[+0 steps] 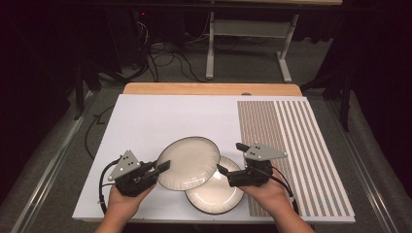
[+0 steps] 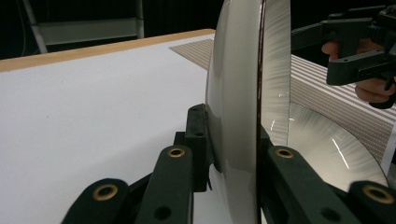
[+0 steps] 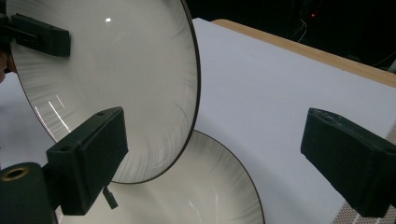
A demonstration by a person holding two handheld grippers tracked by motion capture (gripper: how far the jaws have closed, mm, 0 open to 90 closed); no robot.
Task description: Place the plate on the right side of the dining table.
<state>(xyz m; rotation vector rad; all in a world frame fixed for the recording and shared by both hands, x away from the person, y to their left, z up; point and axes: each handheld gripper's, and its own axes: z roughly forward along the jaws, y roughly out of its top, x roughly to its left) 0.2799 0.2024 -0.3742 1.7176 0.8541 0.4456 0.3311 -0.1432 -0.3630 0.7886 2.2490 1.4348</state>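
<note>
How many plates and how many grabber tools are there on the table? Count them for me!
Plates: 2, the raised plate clamped at its rim, and the flat plate lying on the white board.
Grippers: 2, the left gripper shut on the raised plate, and the right gripper open.
Total: 4

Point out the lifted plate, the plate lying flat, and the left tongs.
lifted plate point(image 1: 189, 162): high view, middle of its pale face.
flat plate point(image 1: 214, 196): high view, bare part of its well below the lifted one.
left tongs point(image 1: 163, 166): high view, at the tips clamped on the lifted plate's rim.
</note>
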